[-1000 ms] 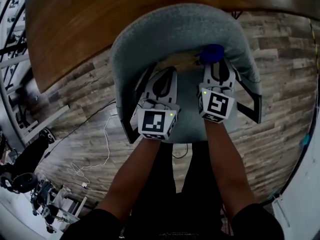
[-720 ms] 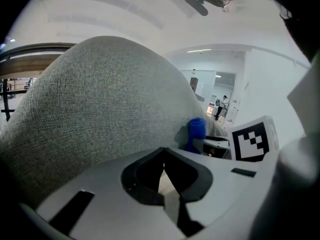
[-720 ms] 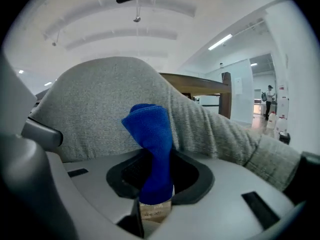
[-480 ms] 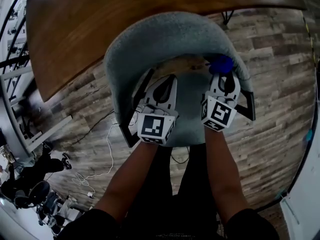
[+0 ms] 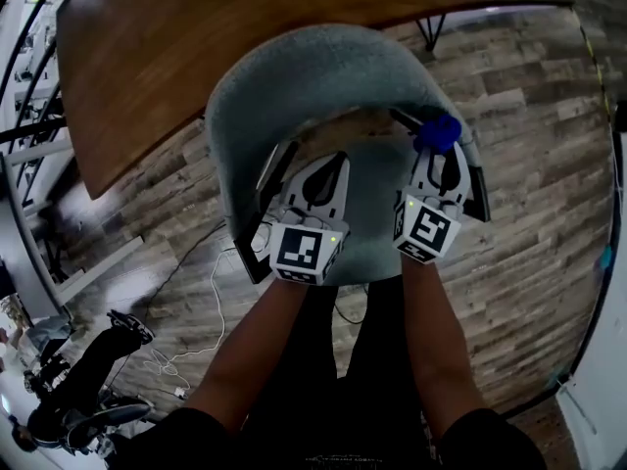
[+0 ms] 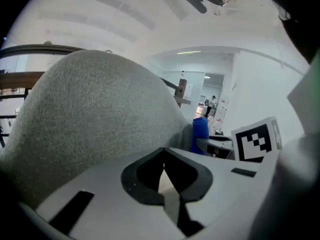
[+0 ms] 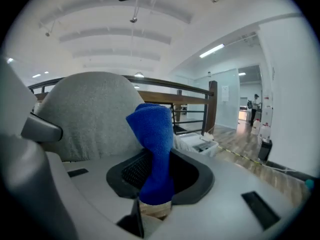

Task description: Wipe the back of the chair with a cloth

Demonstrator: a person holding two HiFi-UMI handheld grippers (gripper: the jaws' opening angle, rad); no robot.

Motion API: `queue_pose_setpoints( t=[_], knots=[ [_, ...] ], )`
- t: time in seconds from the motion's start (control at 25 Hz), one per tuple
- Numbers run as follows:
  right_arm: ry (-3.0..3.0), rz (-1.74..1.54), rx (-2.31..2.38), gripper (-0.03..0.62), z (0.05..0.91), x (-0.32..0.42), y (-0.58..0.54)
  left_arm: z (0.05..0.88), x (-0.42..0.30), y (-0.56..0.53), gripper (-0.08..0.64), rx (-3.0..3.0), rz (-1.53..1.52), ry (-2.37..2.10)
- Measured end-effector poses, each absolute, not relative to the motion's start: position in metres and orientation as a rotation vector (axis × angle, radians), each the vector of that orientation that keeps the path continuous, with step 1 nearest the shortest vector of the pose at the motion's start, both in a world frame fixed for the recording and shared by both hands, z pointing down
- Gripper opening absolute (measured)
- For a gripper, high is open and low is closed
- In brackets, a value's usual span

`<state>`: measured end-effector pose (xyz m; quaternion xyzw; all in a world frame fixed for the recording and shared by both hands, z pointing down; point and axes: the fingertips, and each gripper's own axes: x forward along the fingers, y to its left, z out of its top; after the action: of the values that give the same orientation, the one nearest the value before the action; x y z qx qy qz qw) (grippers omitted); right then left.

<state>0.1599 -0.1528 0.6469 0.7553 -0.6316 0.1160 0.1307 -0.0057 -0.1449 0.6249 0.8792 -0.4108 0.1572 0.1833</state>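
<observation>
Grips the blue cloth (image 5: 437, 131), bunched upright in the right gripper (image 5: 438, 157), jaws clamped on it, against the far-right inside of the grey chair back (image 5: 294, 67). Has slid right and nearer within the second, so reads as mid-stroke, most of the back judged undone. Keeps the left gripper (image 5: 333, 166) pinched together on nothing. Crowds the right armrest (image 5: 477, 189); butts against a wooden table (image 5: 245, 18) beyond.
</observation>
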Motion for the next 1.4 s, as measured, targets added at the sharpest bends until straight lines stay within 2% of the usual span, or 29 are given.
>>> queue_pose_setpoints(
  t=[0.32,0.8,1.08,1.4],
  knots=[
    [-2.077,0.106,2.086,0.109,0.537,0.138,-0.134,0.558,0.013,-0.133,0.006,2.544,0.419,-1.213],
    [-2.409,0.014,1.841,0.110,0.410,0.108,-0.111,0.425,0.000,-0.108,0.006,2.497,0.296,-1.479],
    [-2.515,-0.034,1.647,0.110,0.367,0.086,-0.102,0.354,-0.041,-0.102,0.006,2.481,0.207,-1.690],
    [-2.580,-0.042,1.514,0.109,0.342,0.062,-0.071,0.322,-0.047,-0.066,0.006,2.483,0.137,-1.707]
  ],
)
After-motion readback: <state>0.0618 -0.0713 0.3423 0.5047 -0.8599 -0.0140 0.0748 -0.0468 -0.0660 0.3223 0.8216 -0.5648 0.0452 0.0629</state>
